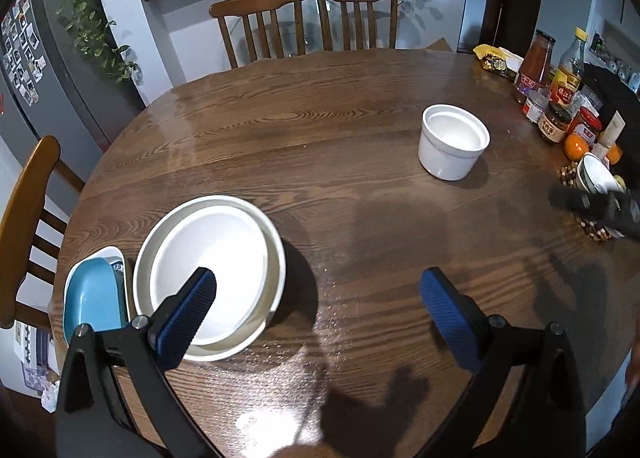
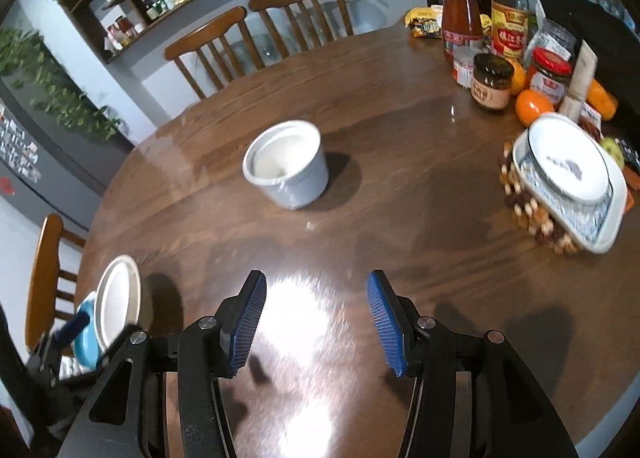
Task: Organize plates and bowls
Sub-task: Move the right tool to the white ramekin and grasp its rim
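Observation:
A round white plate stack lies at the table's near left, with a blue dish in a white rectangular dish beside it. My left gripper hovers open just right of the plates, its left finger overlapping the plate, nothing between the pads. A deep white bowl stands mid-table. My right gripper is open and empty over bare wood, short of that bowl. At the right, a round white plate rests in a patterned rectangular dish on a beaded trivet.
Sauce bottles, jars and oranges crowd the table's far right edge. Wooden chairs stand behind the table and at its left. The plate stack and blue dish show at the left in the right wrist view.

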{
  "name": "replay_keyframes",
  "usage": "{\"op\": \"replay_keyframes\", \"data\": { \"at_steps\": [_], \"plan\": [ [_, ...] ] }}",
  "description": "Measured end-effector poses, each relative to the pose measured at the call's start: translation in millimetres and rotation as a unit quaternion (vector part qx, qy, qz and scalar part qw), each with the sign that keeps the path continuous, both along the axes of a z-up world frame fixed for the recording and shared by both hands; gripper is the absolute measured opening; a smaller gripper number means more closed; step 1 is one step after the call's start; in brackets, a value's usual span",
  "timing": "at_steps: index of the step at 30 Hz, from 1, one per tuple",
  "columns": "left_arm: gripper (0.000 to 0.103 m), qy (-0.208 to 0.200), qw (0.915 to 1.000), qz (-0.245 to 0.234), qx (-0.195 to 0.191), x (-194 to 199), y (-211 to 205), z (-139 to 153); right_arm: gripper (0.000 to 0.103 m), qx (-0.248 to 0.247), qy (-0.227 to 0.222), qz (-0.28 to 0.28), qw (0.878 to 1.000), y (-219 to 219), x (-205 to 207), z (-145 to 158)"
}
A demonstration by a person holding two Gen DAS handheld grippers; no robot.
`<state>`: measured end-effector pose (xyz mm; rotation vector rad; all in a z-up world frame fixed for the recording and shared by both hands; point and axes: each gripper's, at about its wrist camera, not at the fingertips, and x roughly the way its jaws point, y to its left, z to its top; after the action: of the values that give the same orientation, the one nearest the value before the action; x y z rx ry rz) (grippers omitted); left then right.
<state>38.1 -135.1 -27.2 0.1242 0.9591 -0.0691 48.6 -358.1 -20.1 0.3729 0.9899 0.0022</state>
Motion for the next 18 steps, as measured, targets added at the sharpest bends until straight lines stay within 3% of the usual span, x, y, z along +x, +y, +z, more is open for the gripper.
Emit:
{"op": "replay_keyframes", "data": {
  "at_steps": [6, 9, 15, 17, 18],
  "plan": [
    [0.102, 0.000, 1.0000, 0.008, 0.003, 5.5, -5.3, -2.1, 0.053, 0.002, 0.007, -0.001, 1.000, -14.4, 68.2, -10.7],
    [0.102, 0.003, 0.9998, 0.012, 0.014, 6.7, -4.1, -3.8, 0.053, -0.001, 0.032, 0.004, 0.999, -15.4, 102.5, -28.4],
    [0.102, 0.008, 0.9994, 0.027, 0.020, 14.0, 3.0, -6.4, 0.053, 0.004, 0.070, 0.013, 0.997, -10.6, 137.0, -55.2],
    [0.102, 0.010, 0.9993, 0.030, 0.019, 16.7, 4.3, -7.5, 0.050, 0.011, 0.080, 0.021, 0.997, -7.3, 141.8, -61.9],
    [0.102, 0.011, 0.9993, 0.031, 0.016, 18.3, 4.6, -8.2, 0.040, 0.021, 0.081, 0.026, 0.996, -6.0, 142.0, -63.3]
  ]
}}
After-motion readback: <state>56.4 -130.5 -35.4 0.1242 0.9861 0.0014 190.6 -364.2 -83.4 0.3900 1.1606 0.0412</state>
